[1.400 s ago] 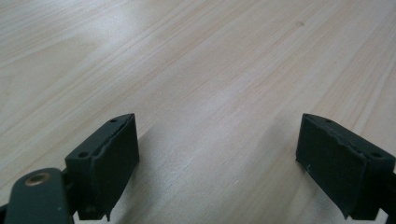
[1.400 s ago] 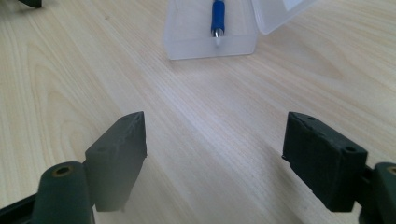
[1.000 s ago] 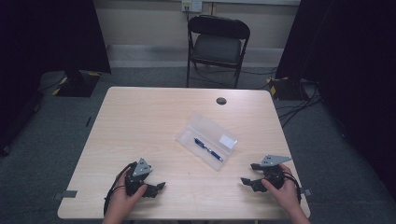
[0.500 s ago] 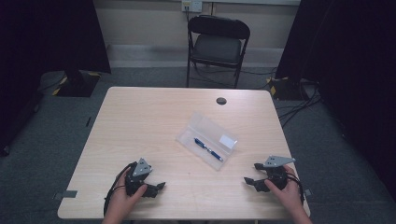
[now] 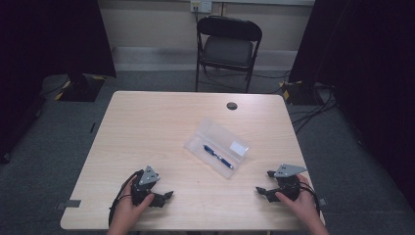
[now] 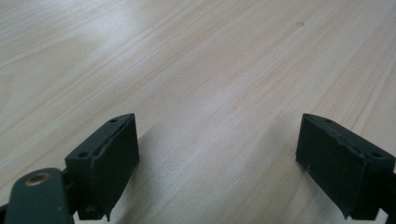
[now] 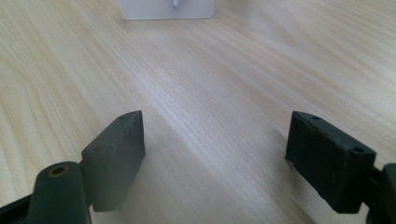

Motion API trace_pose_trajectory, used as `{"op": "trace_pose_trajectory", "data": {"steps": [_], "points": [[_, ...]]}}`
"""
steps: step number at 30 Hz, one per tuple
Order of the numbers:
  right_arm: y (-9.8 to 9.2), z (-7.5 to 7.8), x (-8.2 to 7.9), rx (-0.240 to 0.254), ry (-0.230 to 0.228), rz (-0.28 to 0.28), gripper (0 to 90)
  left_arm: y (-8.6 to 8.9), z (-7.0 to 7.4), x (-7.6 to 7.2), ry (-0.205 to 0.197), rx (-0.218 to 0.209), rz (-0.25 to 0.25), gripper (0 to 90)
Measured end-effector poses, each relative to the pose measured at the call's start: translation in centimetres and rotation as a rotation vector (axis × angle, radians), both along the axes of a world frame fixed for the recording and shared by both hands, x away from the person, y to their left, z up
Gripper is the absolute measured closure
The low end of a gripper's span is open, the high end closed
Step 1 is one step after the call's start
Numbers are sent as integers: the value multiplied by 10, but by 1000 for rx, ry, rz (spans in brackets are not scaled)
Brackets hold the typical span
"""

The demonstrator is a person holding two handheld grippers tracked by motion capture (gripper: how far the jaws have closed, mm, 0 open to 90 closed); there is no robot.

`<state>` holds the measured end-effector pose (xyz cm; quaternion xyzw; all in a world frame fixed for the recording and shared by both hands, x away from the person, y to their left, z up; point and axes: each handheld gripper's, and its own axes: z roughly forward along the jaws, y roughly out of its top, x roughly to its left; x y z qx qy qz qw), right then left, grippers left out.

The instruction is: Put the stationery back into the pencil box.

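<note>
A clear plastic case (image 5: 217,147) lies shut at the middle of the light wooden table (image 5: 147,127), with a blue pen (image 5: 218,156) inside it. My left gripper (image 5: 169,195) rests near the front edge at the left, held by a hand, its jaws wide apart over bare wood (image 6: 217,154). At the front right my right gripper (image 5: 259,190) rests open, also held by a hand. Its own view has an edge of the case (image 7: 166,9) at the top, well beyond the empty jaws (image 7: 215,149).
A small black round cap (image 5: 232,105) sits near the table's far edge. A black folding chair (image 5: 227,46) stands behind the table. Cables (image 5: 313,110) lie on the grey carpet to the right, and dark curtains hang on both sides.
My right gripper has shifted slightly right and toward the front edge. The left gripper and the case have not moved.
</note>
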<state>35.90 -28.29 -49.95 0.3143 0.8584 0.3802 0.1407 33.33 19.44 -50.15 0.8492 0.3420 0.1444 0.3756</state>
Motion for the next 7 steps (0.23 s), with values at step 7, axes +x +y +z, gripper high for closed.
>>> {"op": "trace_pose_trajectory", "data": {"steps": [7], "points": [[1, 0, 2, -9, 1, -35, 147, 0, 0, 0, 1, -1, 0, 127]]}}
